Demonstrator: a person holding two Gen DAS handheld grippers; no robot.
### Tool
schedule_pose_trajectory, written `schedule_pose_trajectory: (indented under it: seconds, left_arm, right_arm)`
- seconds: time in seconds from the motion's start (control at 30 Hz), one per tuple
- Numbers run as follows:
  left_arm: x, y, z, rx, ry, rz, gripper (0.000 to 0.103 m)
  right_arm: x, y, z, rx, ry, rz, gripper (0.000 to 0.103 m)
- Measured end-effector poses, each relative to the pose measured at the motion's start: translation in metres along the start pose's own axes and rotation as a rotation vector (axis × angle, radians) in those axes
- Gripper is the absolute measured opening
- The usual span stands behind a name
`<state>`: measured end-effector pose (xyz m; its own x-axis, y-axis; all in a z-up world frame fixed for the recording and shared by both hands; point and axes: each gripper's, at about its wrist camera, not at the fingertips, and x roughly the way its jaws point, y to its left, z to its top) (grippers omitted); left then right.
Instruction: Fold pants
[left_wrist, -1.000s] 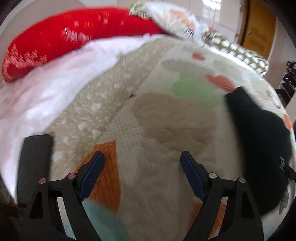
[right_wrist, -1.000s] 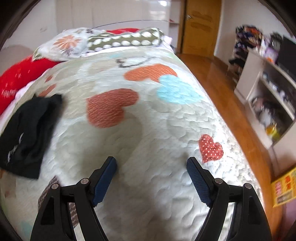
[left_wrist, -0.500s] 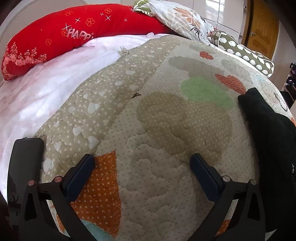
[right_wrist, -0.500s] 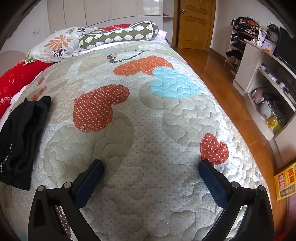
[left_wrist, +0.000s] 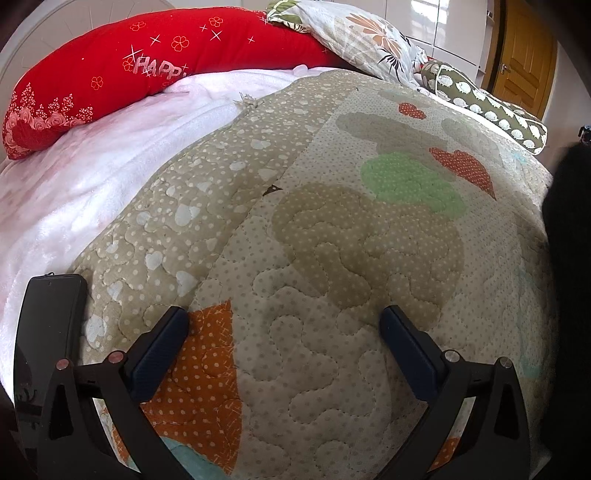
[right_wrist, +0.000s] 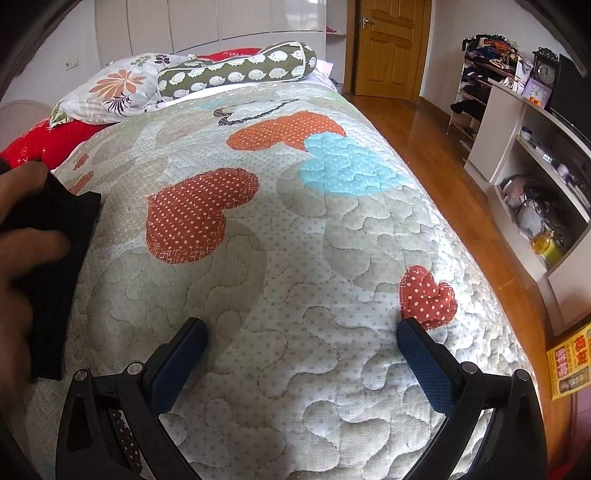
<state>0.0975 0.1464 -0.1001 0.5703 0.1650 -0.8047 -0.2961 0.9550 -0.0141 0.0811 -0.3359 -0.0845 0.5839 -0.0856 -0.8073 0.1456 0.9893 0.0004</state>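
Note:
The black pants (right_wrist: 62, 236) lie bunched on the heart-patterned quilt (right_wrist: 295, 229), at the left edge of the right wrist view. A person's bare hand (right_wrist: 22, 240) rests on them. In the left wrist view the same pants (left_wrist: 569, 258) show as a dark, blurred mass at the right edge. My left gripper (left_wrist: 284, 325) is open wide over bare quilt (left_wrist: 314, 280), well left of the pants. My right gripper (right_wrist: 303, 332) is also open wide over bare quilt, to the right of the pants. Neither gripper has anything between its fingers.
A red bolster (left_wrist: 129, 74), a floral pillow (right_wrist: 107, 88) and a green patterned bolster (right_wrist: 236, 70) lie at the head of the bed. A flat black device (left_wrist: 48, 332) lies on the pink blanket (left_wrist: 92, 177). Wooden floor (right_wrist: 436, 147) and shelves (right_wrist: 535, 177) are to the right of the bed.
Both grippers' fingers have spread wider than a second ago. A bare hand has come onto the black pants in the right wrist view. The pants look larger and blurred in the left view.

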Motion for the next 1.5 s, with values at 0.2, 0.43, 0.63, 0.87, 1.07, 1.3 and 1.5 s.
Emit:
schedule_pose_trajectory:
  seconds: [0.2,0.43,0.63,0.87,1.07,1.3,1.5]
  left_arm:
    - [0.0,0.0,0.0,0.0,0.0,0.0,0.103]
    - [0.0,0.0,-0.001,-0.001,0.0,0.001,0.103]
    - [0.0,0.0,-0.001,0.001,0.001,0.004,0.103]
    - [0.003,0.001,0.002,-0.002,-0.001,0.002,0.103]
    - [-0.002,-0.001,0.0,0.009,0.031,0.004,0.103]
    - [-0.057,0.009,-0.01,-0.082,0.03,-0.077,0.103]
    - [-0.112,-0.02,-0.017,-0.009,-0.062,-0.146,0.103]
  right_arm:
    - [0.0,0.0,0.0,0.0,0.0,0.0,0.103]
    - [0.0,0.0,0.0,0.0,0.0,-0.001,0.103]
    - [0.001,0.001,0.0,-0.001,0.0,-0.001,0.103]
    - [0.001,0.0,0.0,-0.001,0.0,-0.002,0.102]
    - [0.001,0.002,0.0,-0.008,-0.004,-0.014,0.102]
    - [0.002,0.0,-0.001,0.001,-0.007,-0.007,0.103]
    - [-0.001,-0.002,0.004,-0.013,0.047,0.017,0.103]
